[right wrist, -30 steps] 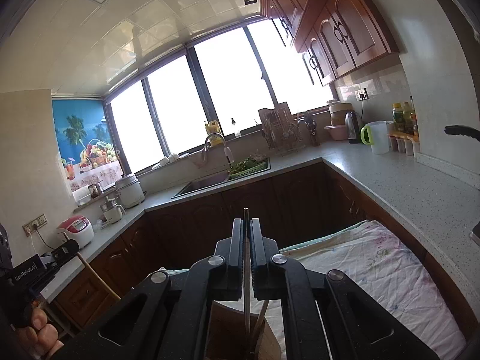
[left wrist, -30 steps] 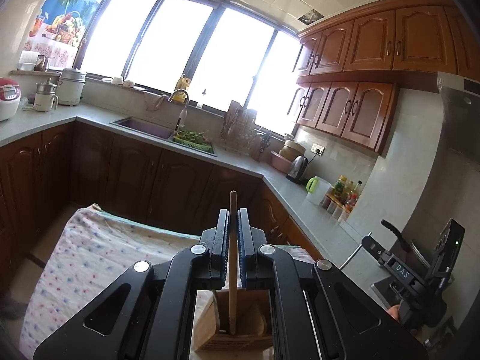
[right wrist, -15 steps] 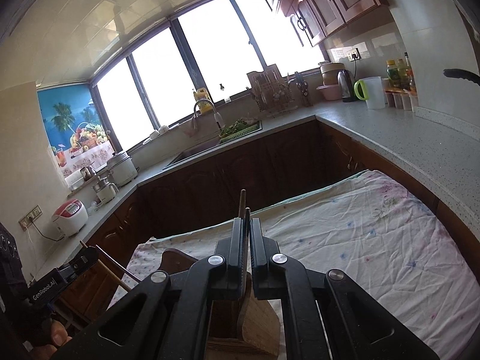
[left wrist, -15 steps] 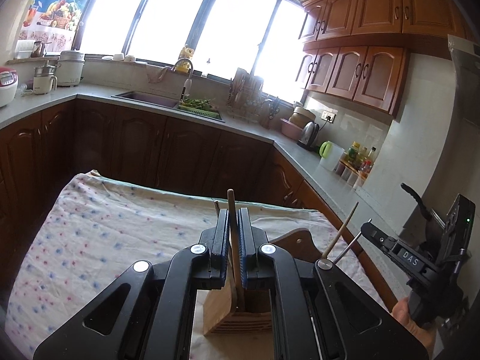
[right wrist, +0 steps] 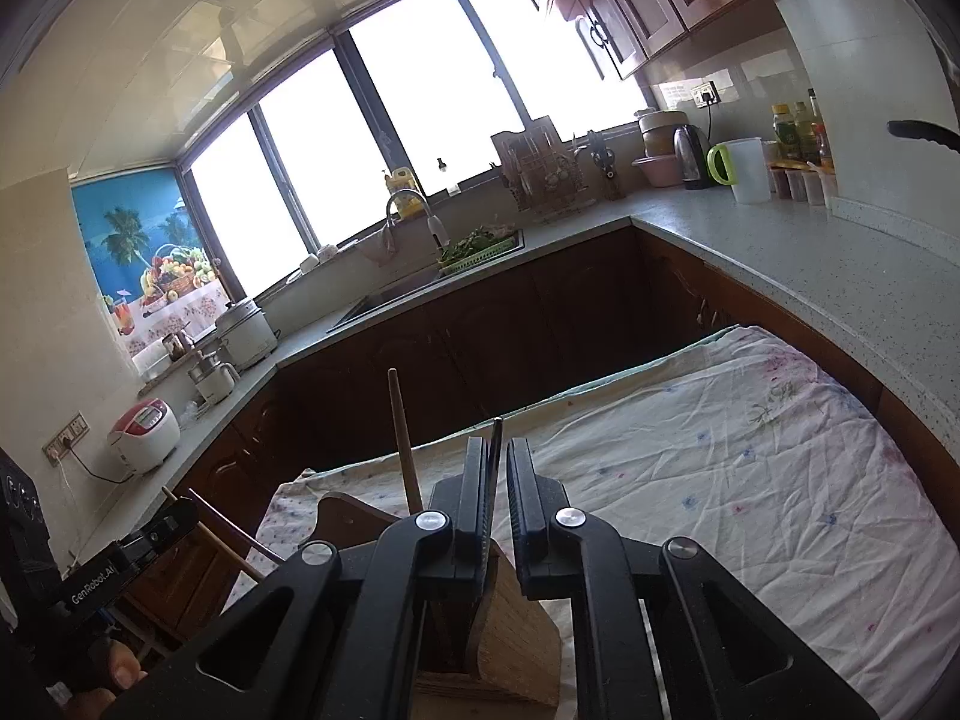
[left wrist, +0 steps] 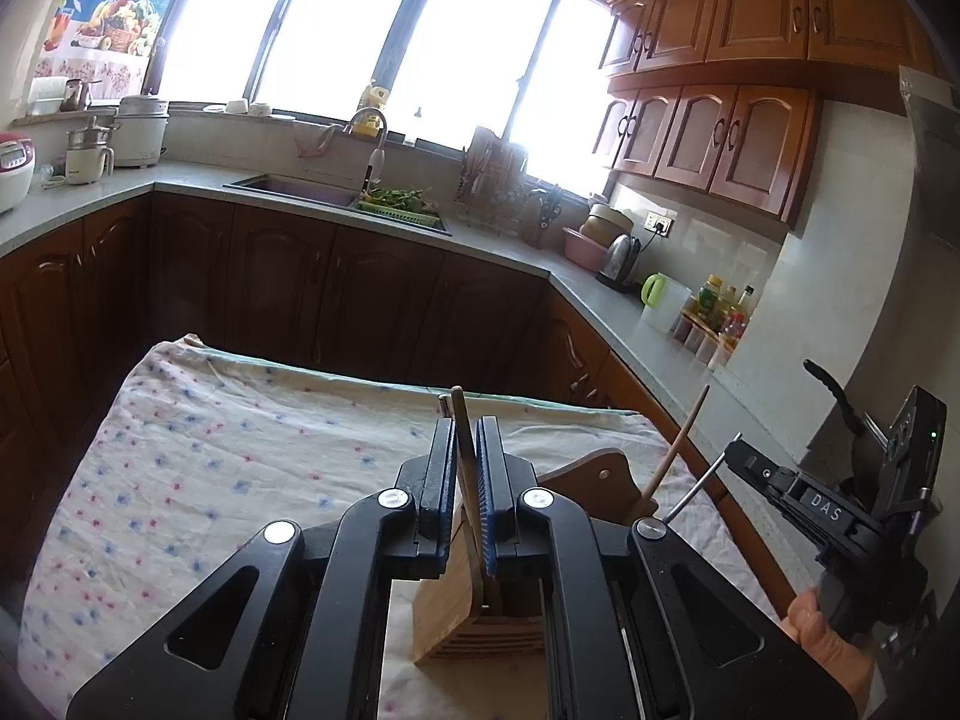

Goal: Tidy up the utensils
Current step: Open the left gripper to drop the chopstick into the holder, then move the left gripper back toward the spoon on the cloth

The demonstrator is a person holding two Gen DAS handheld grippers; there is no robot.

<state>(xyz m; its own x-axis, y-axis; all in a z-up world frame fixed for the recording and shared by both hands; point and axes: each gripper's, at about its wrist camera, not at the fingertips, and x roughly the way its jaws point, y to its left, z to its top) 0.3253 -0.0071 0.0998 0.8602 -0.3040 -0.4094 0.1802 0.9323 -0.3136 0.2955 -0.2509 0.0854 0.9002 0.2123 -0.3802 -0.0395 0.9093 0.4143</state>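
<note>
A slotted wooden utensil holder (left wrist: 444, 618) (right wrist: 522, 630) stands on the flowered cloth (left wrist: 240, 480), right under both grippers. My left gripper (left wrist: 465, 426) is shut on a thin wooden handle (left wrist: 461, 414) that runs down into the holder. A metal tip shows just behind it. My right gripper (right wrist: 498, 447) has its jaws opening. A dark metal handle (right wrist: 495, 438) stands between them, leaning on the left pad with a gap on its right. Another wooden handle (right wrist: 399, 432) rises from the holder to the left. Each gripper shows at the edge of the other's view (left wrist: 741, 456) (right wrist: 180, 513).
A brown wooden board (left wrist: 600, 474) stands just behind the holder. Grey counters with dark cabinets (left wrist: 360, 300) wrap around the cloth-covered table. On them are a sink (left wrist: 288, 189), a dish rack, a kettle (left wrist: 618, 258) and bottles. A hand (left wrist: 822, 642) holds each gripper.
Both grippers have come down and the utensils have sunk into the holder. The right jaws, pressed together on the metal handle before, now stand apart. The left grip is unchanged.
</note>
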